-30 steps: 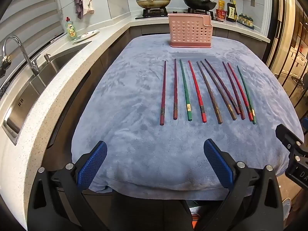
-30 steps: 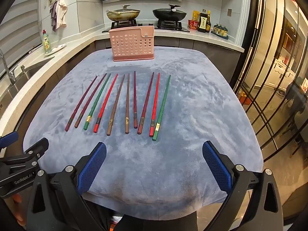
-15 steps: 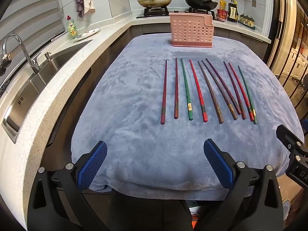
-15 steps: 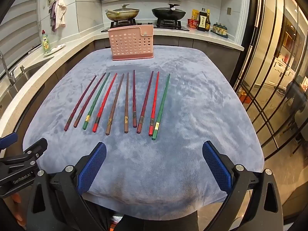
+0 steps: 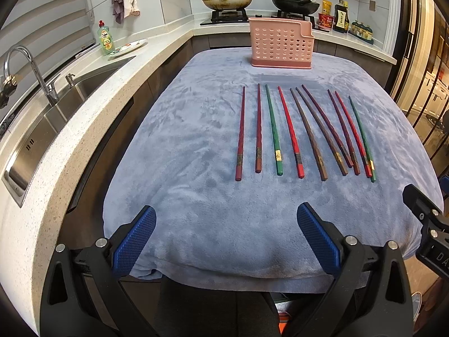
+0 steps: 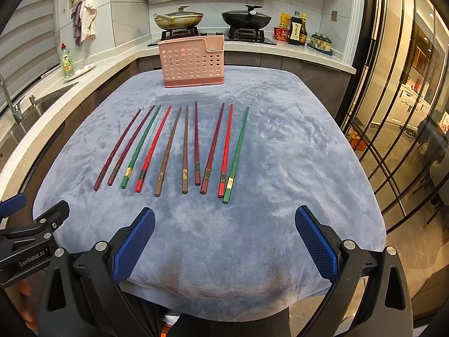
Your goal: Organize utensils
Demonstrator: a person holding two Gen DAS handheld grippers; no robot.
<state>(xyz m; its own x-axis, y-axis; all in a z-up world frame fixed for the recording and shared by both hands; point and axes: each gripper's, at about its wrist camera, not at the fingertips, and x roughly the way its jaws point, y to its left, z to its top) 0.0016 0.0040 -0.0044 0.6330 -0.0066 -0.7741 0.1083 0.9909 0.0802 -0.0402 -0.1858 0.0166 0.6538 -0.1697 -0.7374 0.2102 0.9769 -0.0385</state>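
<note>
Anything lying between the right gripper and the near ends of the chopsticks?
Nothing: between the right gripper and the row of coloured chopsticks, only bare blue-grey plush cloth shows in the right wrist view.

A green dish soap bottle (image 5: pixel 105 38) stands beside the sink (image 5: pixel 56 106); two lidded woks (image 6: pixel 179 19) sit on the stove.

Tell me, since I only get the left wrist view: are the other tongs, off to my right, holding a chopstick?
Observer: No. The right tongs are open and empty, over the near edge of the blue cloth, short of the chopsticks.
Operator: And who carries the tool I look from?
Observer: A person. The right wrist view shows fingers below the black body of the left tongs.
</note>
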